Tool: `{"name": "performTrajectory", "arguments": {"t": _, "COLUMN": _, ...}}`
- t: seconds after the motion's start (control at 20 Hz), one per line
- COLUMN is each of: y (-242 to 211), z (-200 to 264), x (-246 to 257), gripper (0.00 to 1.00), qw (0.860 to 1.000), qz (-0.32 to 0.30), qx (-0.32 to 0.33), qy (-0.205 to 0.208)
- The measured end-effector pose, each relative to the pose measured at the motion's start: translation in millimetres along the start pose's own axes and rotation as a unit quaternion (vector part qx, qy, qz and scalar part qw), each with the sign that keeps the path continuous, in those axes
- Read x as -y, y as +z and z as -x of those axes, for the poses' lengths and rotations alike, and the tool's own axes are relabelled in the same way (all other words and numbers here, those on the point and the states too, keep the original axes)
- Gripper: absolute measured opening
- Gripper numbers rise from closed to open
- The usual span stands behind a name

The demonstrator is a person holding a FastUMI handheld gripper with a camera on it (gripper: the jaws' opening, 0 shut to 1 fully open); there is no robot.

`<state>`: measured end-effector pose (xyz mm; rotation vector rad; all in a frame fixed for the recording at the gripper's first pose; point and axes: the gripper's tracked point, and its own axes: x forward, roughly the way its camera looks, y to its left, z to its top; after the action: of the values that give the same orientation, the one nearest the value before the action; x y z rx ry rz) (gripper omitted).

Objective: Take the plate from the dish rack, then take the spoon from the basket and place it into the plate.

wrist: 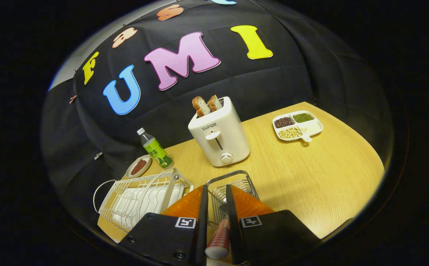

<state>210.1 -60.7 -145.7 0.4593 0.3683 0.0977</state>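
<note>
The gripper point(216, 199) is seen at the bottom centre of the frame, its two fingers set narrow and nearly parallel over a wire mesh basket point(233, 184) that stands on the light wooden table point(310, 177). A spoon with a red-and-white checked handle and a white rounded end point(218, 236) is seen in the gap between the fingers, at lower centre; the handle runs along the gap and appears to be touched by both fingers, so the spoon is taken as clamped, though the contact at the pads is partly hidden. A white wire dish rack with a white tray beneath it point(140, 199) is located at lower left, just beside the left finger and close to the basket; whether a plate stands in it cannot be told. Beyond the basket, at the centre of the frame, a white two-slot toaster point(220, 136) is placed upright, with two slices of browned bread point(207, 104) standing out of its slots. To the left of the toaster, a clear bottle with a green label and a white cap point(155, 148) is set, and just left of the bottle a small oval dish holding reddish-brown pieces point(139, 166) is found. At upper right, well apart from the toaster, a white divided tray point(312, 127) is seen, with dark red, green and pale beans in separate compartments.
</note>
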Motion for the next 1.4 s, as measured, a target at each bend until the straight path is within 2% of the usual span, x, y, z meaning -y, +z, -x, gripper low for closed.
{"name": "performTrajectory", "arguments": {"t": 0.05, "y": 2.0, "z": -0.3, "x": 5.9, "gripper": 0.29, "qw": 1.000, "qz": 0.010, "qx": 0.002, "qy": -0.013}}
{"name": "performTrajectory", "arguments": {"t": 0.15, "y": 8.4, "z": 2.5, "x": 4.9, "gripper": 0.25, "qw": 1.000, "qz": 0.016, "qx": 0.007, "qy": -0.012}}
{"name": "performTrajectory", "arguments": {"t": 0.4, "y": 40.6, "z": 15.5, "x": -6.7, "gripper": 0.25, "qw": 0.998, "qz": 0.052, "qx": 0.028, "qy": 0.002}}
{"name": "performTrajectory", "arguments": {"t": 0.65, "y": 78.3, "z": 46.1, "x": -21.1, "gripper": 0.25, "qw": 0.996, "qz": 0.074, "qx": 0.055, "qy": 0.013}}
{"name": "performTrajectory", "arguments": {"t": 0.9, "y": 97.0, "z": 84.5, "x": -38.9, "gripper": 0.25, "qw": 0.993, "qz": 0.088, "qx": 0.074, "qy": 0.015}}
{"name": "performTrajectory", "arguments": {"t": 1.1, "y": 93.3, "z": 115.4, "x": -63.3, "gripper": 0.25, "qw": 0.992, "qz": 0.095, "qx": 0.077, "qy": 0.021}}
{"name": "performTrajectory", "arguments": {"t": 1.4, "y": 41.4, "z": 132.0, "x": -89.9, "gripper": 0.25, "qw": 0.993, "qz": 0.104, "qx": 0.048, "qy": 0.039}}
